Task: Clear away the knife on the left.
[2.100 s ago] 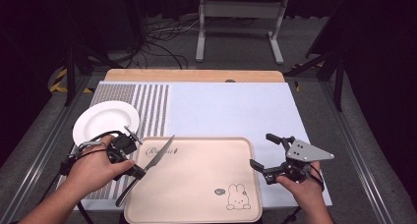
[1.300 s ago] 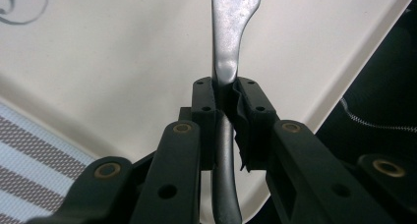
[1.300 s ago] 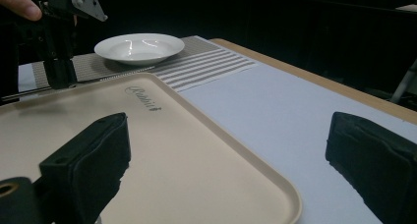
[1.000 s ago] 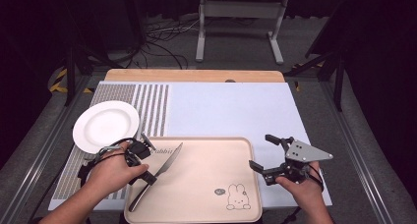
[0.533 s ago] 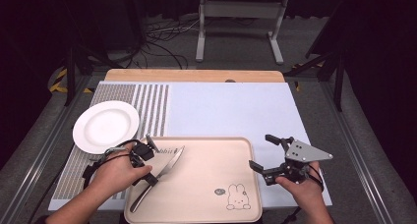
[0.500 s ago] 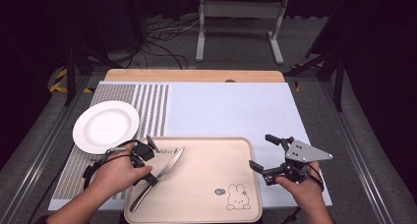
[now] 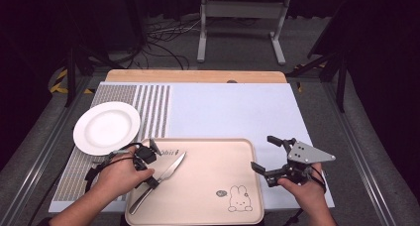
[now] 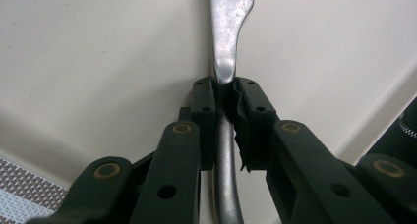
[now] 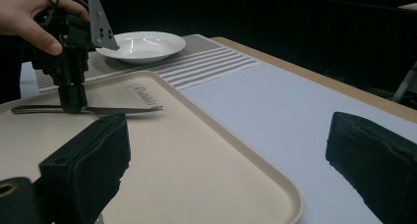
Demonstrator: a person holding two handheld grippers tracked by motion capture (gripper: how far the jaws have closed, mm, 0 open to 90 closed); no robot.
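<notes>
From the high view I note a beige tray (image 7: 208, 186) at the near edge of the table, lying partly on a pale blue mat (image 7: 233, 112) whose left portion carries grey stripes. A rabbit drawing (image 7: 238, 198) is printed toward the tray's near right corner. A white plate (image 7: 106, 128) sits on the striped part of the mat, just beyond the tray's far left corner and apart from it. My left gripper (image 7: 148, 167) is over the left side of the tray, with its jaws closed on a table knife (image 7: 161, 179). In the left gripper view the two black jaws pinch the knife (image 8: 227, 52) where the handle meets the blade, the blade pointing away from the camera above the tray surface (image 8: 98, 62). In the right gripper view the knife (image 9: 88, 109) lies level at the tray floor with the left gripper (image 9: 73, 98) standing upright over it; I cannot tell whether the knife touches the tray or is just clear of it. My right gripper (image 7: 265, 154) is held just off the tray's right edge, over the mat, with its jaws spread wide and nothing between them; its grey three-cornered plate (image 7: 309, 152) faces up. In the right gripper view its jaws stand well apart, framing the tray rim (image 9: 255, 155) and the mat (image 9: 295, 116).
</notes>
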